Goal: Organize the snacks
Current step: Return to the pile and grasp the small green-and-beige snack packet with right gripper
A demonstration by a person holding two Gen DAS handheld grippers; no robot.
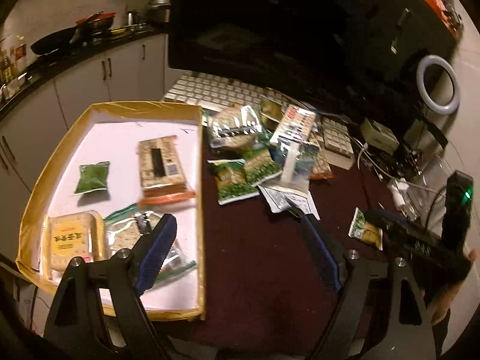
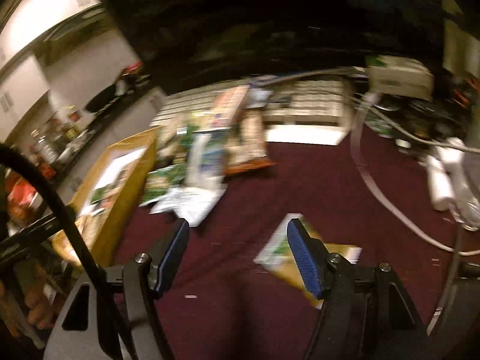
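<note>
A shallow cardboard box (image 1: 60, 162) with a white floor holds several snack packs: a small green packet (image 1: 92, 177), a long cracker pack (image 1: 162, 162), a yellow biscuit pack (image 1: 70, 240). A pile of snack packets (image 1: 258, 153) lies on the maroon table to its right. My left gripper (image 1: 234, 222) is open and empty above the box's right edge. A lone green and yellow packet (image 1: 364, 229) lies at the right; in the blurred right wrist view it (image 2: 279, 249) sits under the right finger. My right gripper (image 2: 237, 228) is open and empty, just above the table.
A dark monitor (image 1: 285, 24) and a white keyboard (image 1: 216, 93) stand behind the pile. Cables, adapters and a ring light (image 1: 439, 85) crowd the right side. Kitchen counters with pans (image 1: 54, 42) lie beyond at the left.
</note>
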